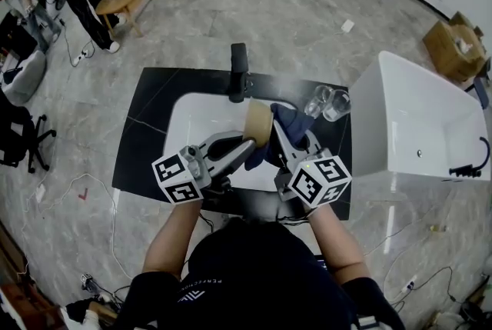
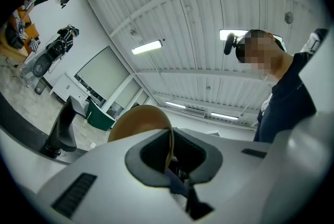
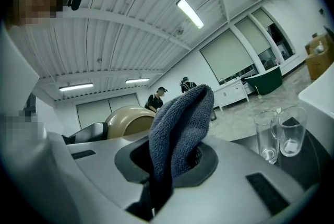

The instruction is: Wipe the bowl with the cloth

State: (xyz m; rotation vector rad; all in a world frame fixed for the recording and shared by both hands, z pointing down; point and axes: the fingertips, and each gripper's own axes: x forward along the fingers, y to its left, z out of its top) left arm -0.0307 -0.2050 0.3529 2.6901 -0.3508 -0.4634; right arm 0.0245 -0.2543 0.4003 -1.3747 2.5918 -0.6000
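A tan bowl (image 1: 258,123) is held on edge above the white sink (image 1: 188,121), its rim pinched in my left gripper (image 1: 247,145), which is shut on it. In the left gripper view the bowl (image 2: 136,122) rises past the jaws. My right gripper (image 1: 286,138) is shut on a dark blue cloth (image 1: 290,123) that lies against the bowl's right side. In the right gripper view the cloth (image 3: 180,129) stands bunched between the jaws, with the bowl (image 3: 130,118) just to its left.
A black faucet (image 1: 238,72) stands at the back of the sink, set in a black counter (image 1: 150,128). Two clear glasses (image 1: 328,103) stand at the back right of the counter. A white bathtub (image 1: 419,121) is on the right. People stand far off at upper left.
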